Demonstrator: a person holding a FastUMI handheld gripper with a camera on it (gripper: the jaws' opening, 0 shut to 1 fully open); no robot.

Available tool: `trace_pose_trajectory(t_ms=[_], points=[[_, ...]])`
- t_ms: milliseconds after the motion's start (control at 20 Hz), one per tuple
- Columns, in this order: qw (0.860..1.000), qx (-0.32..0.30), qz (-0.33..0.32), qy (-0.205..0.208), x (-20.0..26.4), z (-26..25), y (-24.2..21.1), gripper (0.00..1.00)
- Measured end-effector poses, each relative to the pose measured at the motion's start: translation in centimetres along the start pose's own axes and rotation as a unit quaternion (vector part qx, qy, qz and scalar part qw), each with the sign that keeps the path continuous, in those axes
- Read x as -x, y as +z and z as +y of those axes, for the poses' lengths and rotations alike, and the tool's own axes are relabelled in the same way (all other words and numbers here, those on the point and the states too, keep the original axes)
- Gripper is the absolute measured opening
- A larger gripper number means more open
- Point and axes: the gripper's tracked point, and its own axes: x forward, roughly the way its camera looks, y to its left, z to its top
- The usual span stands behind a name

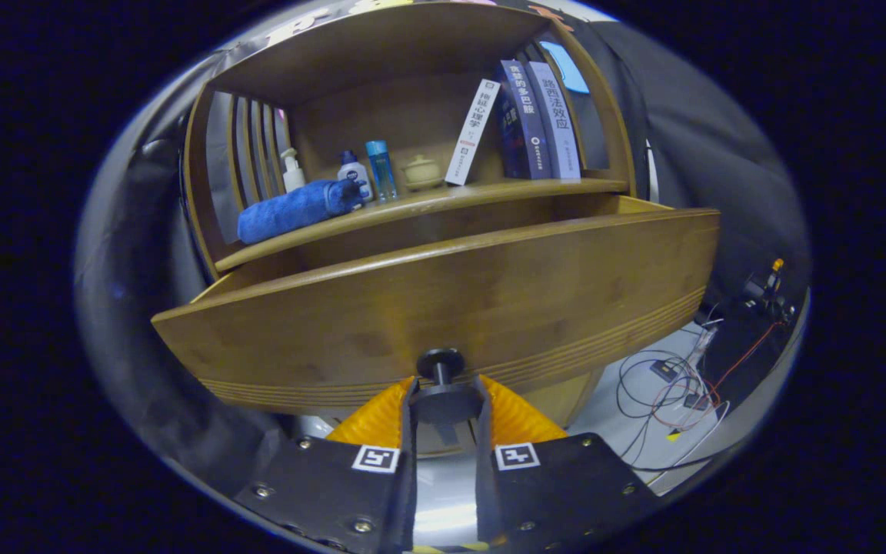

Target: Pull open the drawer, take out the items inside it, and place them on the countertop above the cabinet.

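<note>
— Where's the drawer (443,296)?
— Pulled partly out, its front straight ahead of my fingers (443,400).
— And the grip?
— I see them pinching its knob (441,362), one finger on each side

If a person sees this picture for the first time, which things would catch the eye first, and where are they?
First the wide wooden drawer front, pulled out just ahead of the fingers, with its dark knob between the fingertips of the gripper. Next, on the countertop above the drawer, the rolled blue towel beside small bottles, and the leaning books beyond them.
</note>
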Motion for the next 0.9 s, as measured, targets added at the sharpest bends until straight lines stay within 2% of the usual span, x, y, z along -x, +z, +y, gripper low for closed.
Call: trace_pose_trajectory(t_ms=[700,900], points=[[1.000,-0.018,-0.008,0.023,0.75,-0.07,-0.36,0.32],[0.999,-0.020,-0.006,0.028,0.72,0.04,-0.27,0.38]])
